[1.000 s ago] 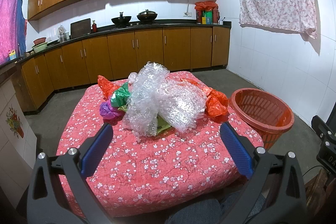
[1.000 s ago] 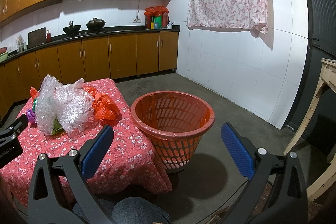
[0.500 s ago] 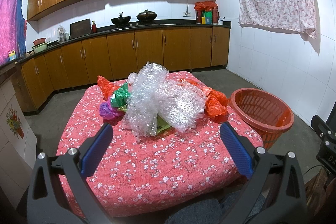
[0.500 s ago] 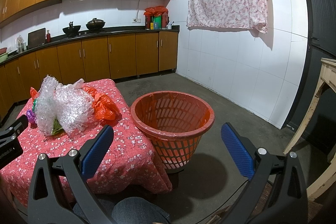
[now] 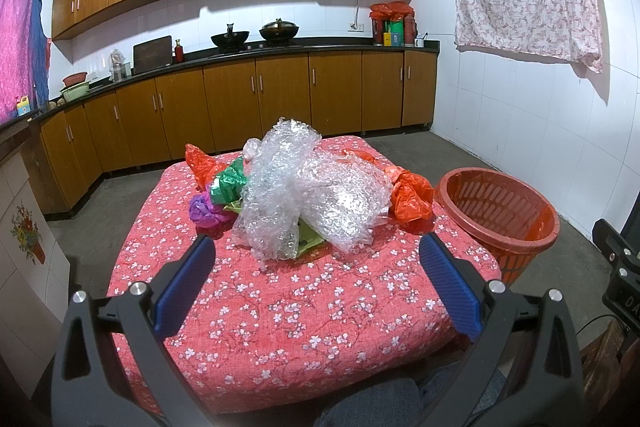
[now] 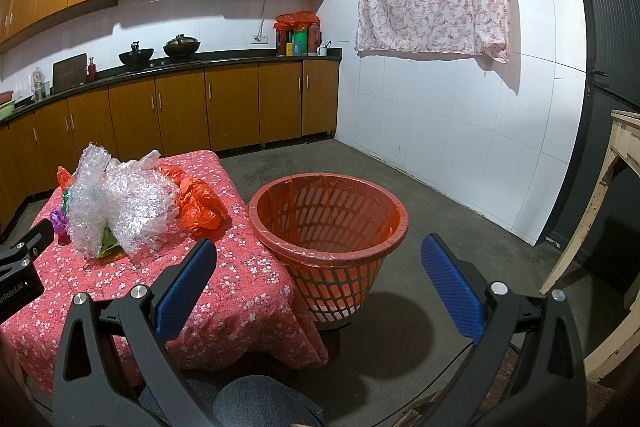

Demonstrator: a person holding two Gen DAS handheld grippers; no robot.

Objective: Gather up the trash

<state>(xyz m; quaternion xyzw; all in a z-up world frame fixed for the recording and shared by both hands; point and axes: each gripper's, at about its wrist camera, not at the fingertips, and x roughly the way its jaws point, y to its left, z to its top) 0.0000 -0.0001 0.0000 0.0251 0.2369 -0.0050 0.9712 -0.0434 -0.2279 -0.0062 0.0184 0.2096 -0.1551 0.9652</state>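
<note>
The bubble wrap, heaped at the middle of the table, looks very light, soft and springy, so it should crush under a pinch and may slip on its slick film; a bunched fold near its near edge seems the best place to take hold. Tucked against the bubble wrap are crumpled plastic bags: an orange bag on the side toward the basket, a green bag and a purple bag on the far side from it. The left gripper hangs in front of the bubble wrap, short of it, jaws wide apart and empty. The right gripper points at the basket, which stands just beside the table, its jaws likewise spread with nothing between them.
</note>
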